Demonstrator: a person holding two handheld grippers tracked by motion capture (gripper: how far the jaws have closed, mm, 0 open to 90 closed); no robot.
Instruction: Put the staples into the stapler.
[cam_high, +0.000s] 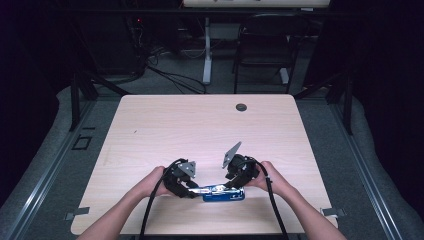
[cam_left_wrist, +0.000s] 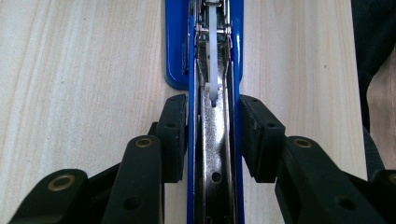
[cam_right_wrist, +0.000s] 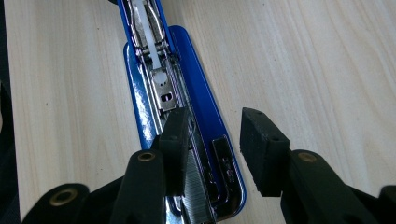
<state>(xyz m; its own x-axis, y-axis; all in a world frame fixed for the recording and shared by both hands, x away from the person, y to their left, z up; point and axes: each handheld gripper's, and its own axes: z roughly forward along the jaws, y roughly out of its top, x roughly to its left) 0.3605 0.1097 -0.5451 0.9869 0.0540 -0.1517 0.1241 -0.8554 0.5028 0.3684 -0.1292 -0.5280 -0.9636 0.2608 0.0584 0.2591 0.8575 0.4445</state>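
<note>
Left gripper (cam_high: 196, 190): you have it clamped across the open metal channel of the blue stapler (cam_high: 224, 194); in the left gripper view both pads press on the channel's blue side walls, one pad (cam_left_wrist: 173, 135) on each flank.
Left gripper, opening: narrow, set by the width of the channel, no gap at either pad.
Stapler: lies flat on the wooden table (cam_high: 200, 125), at about 6 o'clock on the tabletop, near your edge, between your two hands; its length runs from 9 to 3 o'clock in the high view.
Stapler, condition: top swung open, white pusher and bare metal track showing.
Right gripper (cam_high: 231, 186): loosened, part-way apart; in the right gripper view one pad (cam_right_wrist: 176, 144) sits over the stapler's metal track, the other pad (cam_right_wrist: 261, 149) hangs clear above bare wood at the stapler's side.
Right gripper, grip: nothing pinched; whether the near pad touches the metal you cannot tell.
</note>
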